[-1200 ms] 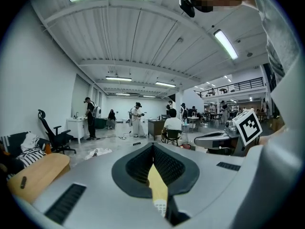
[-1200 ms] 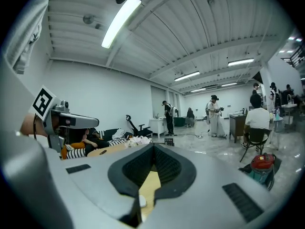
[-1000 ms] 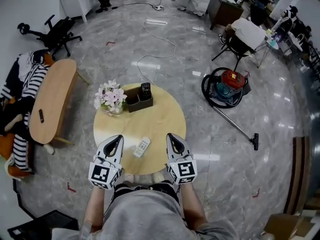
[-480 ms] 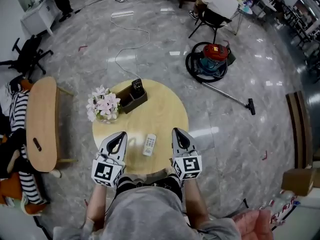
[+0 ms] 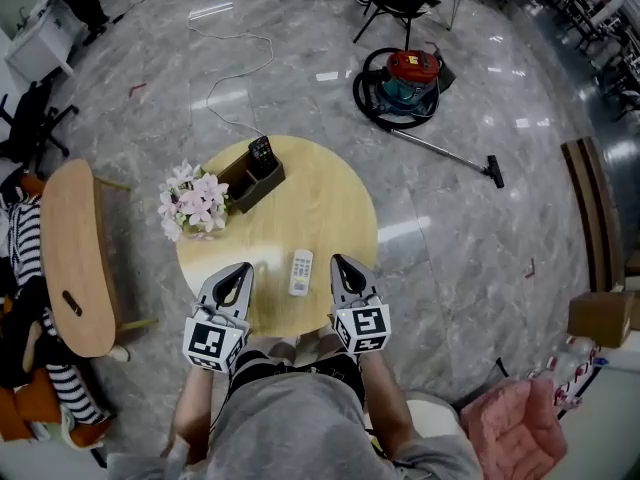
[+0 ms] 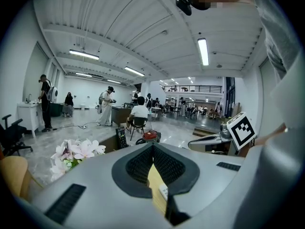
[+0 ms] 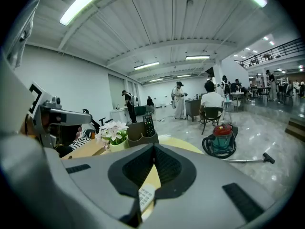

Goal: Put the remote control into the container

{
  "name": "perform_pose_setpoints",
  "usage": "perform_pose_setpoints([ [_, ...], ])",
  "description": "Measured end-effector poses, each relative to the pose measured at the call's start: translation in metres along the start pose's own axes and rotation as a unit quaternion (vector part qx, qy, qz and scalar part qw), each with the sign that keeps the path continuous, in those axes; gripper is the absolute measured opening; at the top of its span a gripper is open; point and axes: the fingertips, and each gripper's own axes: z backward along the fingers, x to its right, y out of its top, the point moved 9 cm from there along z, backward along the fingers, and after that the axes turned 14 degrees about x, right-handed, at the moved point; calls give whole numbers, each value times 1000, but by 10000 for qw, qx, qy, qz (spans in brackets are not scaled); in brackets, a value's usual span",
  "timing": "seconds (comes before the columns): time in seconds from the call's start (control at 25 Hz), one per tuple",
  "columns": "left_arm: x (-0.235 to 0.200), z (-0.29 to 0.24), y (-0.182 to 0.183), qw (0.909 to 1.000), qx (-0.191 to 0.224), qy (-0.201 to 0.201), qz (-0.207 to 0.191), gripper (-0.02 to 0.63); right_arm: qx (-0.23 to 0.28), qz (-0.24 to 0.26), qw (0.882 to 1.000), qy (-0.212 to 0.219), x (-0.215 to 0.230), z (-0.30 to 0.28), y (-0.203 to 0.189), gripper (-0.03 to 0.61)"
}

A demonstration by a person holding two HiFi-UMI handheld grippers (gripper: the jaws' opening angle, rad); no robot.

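A white remote control lies flat near the front edge of the round wooden table. It also shows low between the jaws as the white remote. At the table's far left stands the dark brown container with a black remote upright in it. My left gripper is just left of the white remote, shut and empty. My right gripper is just right of it, also shut and empty. Neither touches the remote.
A vase of pink and white flowers stands left of the container. An oval wooden bench is at the left, and a red and teal vacuum cleaner with its hose lies on the floor beyond the table. People stand far off.
Both grippers have sunk toward the table's front edge and now flank the white remote. The head view has swung, so the table sits further left. Both jaws stayed shut.
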Motion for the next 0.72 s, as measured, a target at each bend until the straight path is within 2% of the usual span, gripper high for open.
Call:
perform_pose_setpoints([
  [0.44, -15, 12, -29, 9992, -394, 23, 75, 6, -690, -248, 9972, -159, -20, -12, -57, 9],
  [0.72, -23, 20, -46, 9982, -561, 133, 192, 8, -1141, -600, 9916, -121, -24, -26, -90, 11],
])
